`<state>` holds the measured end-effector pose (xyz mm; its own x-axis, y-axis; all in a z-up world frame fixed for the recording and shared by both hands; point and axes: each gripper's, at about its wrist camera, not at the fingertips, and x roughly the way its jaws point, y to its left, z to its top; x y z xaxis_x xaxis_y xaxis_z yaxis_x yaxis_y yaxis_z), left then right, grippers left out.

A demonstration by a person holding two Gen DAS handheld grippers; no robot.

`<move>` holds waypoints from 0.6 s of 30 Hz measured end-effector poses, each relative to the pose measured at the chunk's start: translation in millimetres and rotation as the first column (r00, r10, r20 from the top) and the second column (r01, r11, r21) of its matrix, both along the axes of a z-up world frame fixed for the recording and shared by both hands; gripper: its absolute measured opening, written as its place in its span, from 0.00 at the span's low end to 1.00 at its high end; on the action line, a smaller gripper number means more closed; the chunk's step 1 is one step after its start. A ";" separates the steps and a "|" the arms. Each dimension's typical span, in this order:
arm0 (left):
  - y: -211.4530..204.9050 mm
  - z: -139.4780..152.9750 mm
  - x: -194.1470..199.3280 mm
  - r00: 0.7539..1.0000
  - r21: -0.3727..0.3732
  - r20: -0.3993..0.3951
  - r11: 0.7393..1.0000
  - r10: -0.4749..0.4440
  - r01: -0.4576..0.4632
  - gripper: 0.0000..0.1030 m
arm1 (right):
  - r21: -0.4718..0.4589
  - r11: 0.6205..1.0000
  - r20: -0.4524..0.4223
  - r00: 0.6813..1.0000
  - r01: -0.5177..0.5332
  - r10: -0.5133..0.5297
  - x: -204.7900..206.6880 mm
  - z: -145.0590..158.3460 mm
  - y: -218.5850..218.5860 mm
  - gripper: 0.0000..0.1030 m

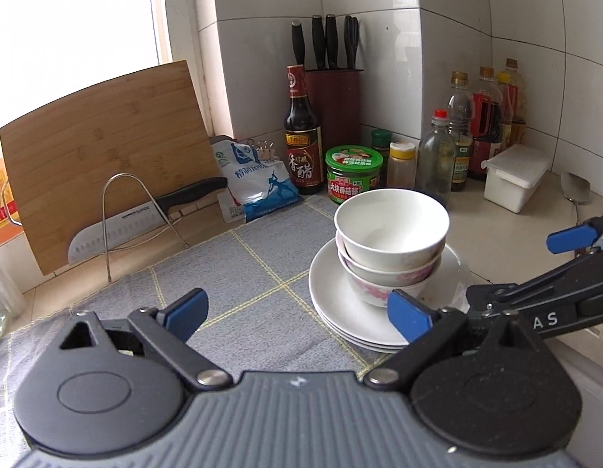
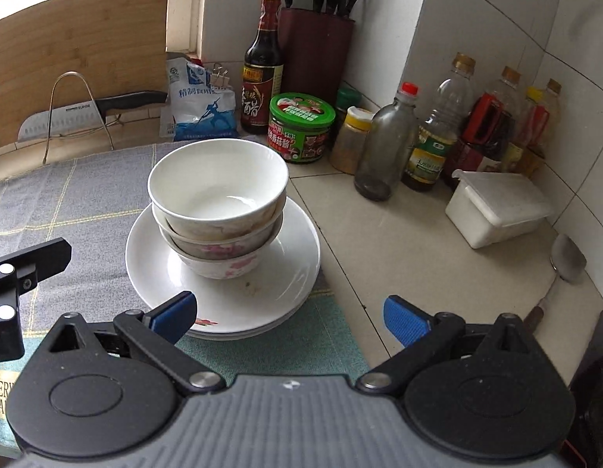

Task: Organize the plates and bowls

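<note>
Left gripper tilted down toward the bench, blue-padded fingers spread wide with nothing between them, only grey checked cloth mat beneath; right-hand pad overlapping the near rim of the stack of white glossy ceramic plates, contact not clear. Right gripper likewise pitched down, fingers wide and empty, left pad at the front edge of the plates, whether touching cannot be told. Three nested white porcelain bowls, the lower ones printed with pink flowers, sitting upright in the middle of the top plate, the whole pile resting at the mat's right edge. Only in the right wrist view: a pink flower on a lower plate's rim, a teal patch of cloth, bare beige tiled bench. Only in the left wrist view: the bright window and the right gripper's black linkage reaching in from the right. Behind, in both: tall bamboo cutting board, steel cleaver with black handle in a wire rack, dark vinegar bottle, green-lidded jar, white lidded plastic box, metal ladle
</note>
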<state>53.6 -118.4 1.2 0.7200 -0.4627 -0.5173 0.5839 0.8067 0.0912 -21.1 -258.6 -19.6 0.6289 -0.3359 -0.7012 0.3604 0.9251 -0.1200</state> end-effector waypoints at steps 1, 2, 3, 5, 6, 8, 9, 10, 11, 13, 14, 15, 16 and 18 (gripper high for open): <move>3.0 3.5 -1.2 1.000 -0.005 -0.003 1.000 0.001 -0.001 0.95 | 0.010 1.000 0.011 1.000 0.008 -0.008 -3.9 5.1 1.8 1.00; 6.0 6.9 -2.4 1.000 -0.014 -0.006 1.000 -0.001 0.000 0.95 | 0.015 1.000 0.023 1.000 0.021 -0.021 -7.4 9.7 3.2 1.00; 8.9 10.5 -3.6 1.000 -0.024 -0.009 1.000 -0.005 0.004 0.95 | 0.016 0.999 0.033 0.999 0.034 -0.034 -10.2 13.3 4.4 1.00; 12.3 15.9 -4.4 1.000 -0.034 -0.017 0.999 -0.005 0.004 0.95 | 0.014 0.998 0.058 0.997 0.056 -0.057 -17.3 22.0 7.6 1.00; 13.3 18.1 -4.8 1.000 -0.033 -0.020 0.999 0.003 -0.004 0.95 | 0.013 0.998 0.067 0.996 0.063 -0.064 -19.8 25.5 9.1 1.00; 15.9 22.2 -6.2 1.000 -0.041 -0.024 0.999 0.002 -0.003 0.95 | 0.013 0.997 0.088 0.994 0.071 -0.072 -25.4 32.8 13.1 1.00; 17.0 23.7 -7.0 1.000 -0.049 -0.026 0.999 0.004 -0.005 0.95 | 0.011 0.997 0.095 0.993 0.071 -0.072 -27.2 35.0 14.7 1.00; 17.6 24.8 -8.0 1.000 -0.054 -0.028 0.999 0.000 -0.002 0.95 | 0.006 0.997 0.106 0.992 0.073 -0.074 -29.0 37.8 16.8 1.00; 18.2 25.7 -9.3 1.000 -0.058 -0.027 0.998 -0.002 0.000 0.95 | 0.000 0.997 0.115 0.990 0.078 -0.077 -30.5 40.6 19.3 1.00; 19.1 26.8 -11.6 1.000 -0.060 -0.024 0.998 0.000 -0.001 0.95 | -0.006 0.997 0.125 0.989 0.080 -0.078 -32.7 43.5 22.4 1.00; 19.4 27.2 -12.3 1.000 -0.062 -0.023 0.998 0.002 -0.003 0.95 | -0.007 0.997 0.128 0.989 0.078 -0.076 -32.8 44.5 23.6 1.00; 19.5 27.8 -12.8 1.000 -0.064 -0.023 0.998 0.005 -0.007 0.95 | -0.008 0.997 0.130 0.989 0.075 -0.073 -33.1 45.2 24.7 1.00; 19.7 28.2 -13.2 1.000 -0.066 -0.025 0.998 0.007 -0.009 0.95 | -0.010 0.997 0.134 0.988 0.075 -0.073 -33.6 45.9 25.8 1.00; 20.2 28.7 -13.0 1.000 -0.071 -0.028 0.997 0.011 -0.013 0.95 | -0.012 0.997 0.135 0.988 0.071 -0.069 -33.8 46.8 26.9 1.00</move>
<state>40.6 -98.2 29.9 0.7119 -0.4904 -0.5028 0.5756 0.8176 0.0175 -54.9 -231.7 27.2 0.6913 -0.3935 -0.6060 0.4381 0.8952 -0.0815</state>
